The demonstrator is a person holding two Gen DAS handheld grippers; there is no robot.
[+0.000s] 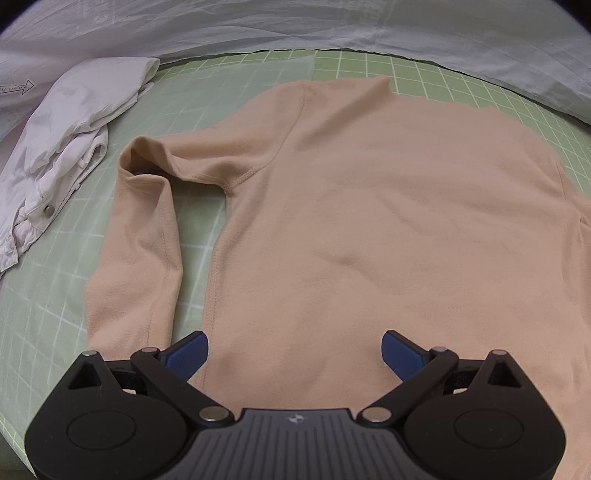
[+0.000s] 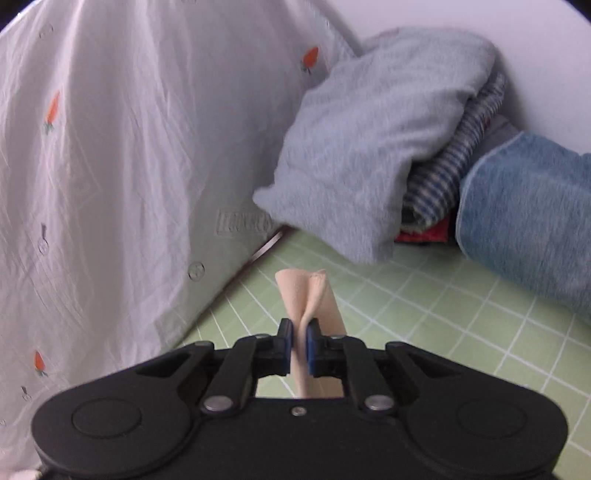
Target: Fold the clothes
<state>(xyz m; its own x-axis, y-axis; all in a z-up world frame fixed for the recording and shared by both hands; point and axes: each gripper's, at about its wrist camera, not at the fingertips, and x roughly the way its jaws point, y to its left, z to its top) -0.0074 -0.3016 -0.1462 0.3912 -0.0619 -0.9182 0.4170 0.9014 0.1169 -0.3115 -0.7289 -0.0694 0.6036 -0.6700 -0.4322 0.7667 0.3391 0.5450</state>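
A beige long-sleeved top (image 1: 369,206) lies flat on the green grid mat (image 1: 66,288), its left sleeve (image 1: 140,240) bent down beside the body. My left gripper (image 1: 295,354) is open and empty, low over the top's near hem. My right gripper (image 2: 299,343) is shut on a pinched strip of the beige top (image 2: 314,295), held above the mat (image 2: 424,314). The rest of the top is hidden in the right wrist view.
A crumpled white garment (image 1: 62,147) lies at the mat's left edge. A white sheet (image 1: 295,26) runs along the back, also in the right wrist view (image 2: 110,166). A pile of grey, striped and blue clothes (image 2: 388,147) sits at the far right corner.
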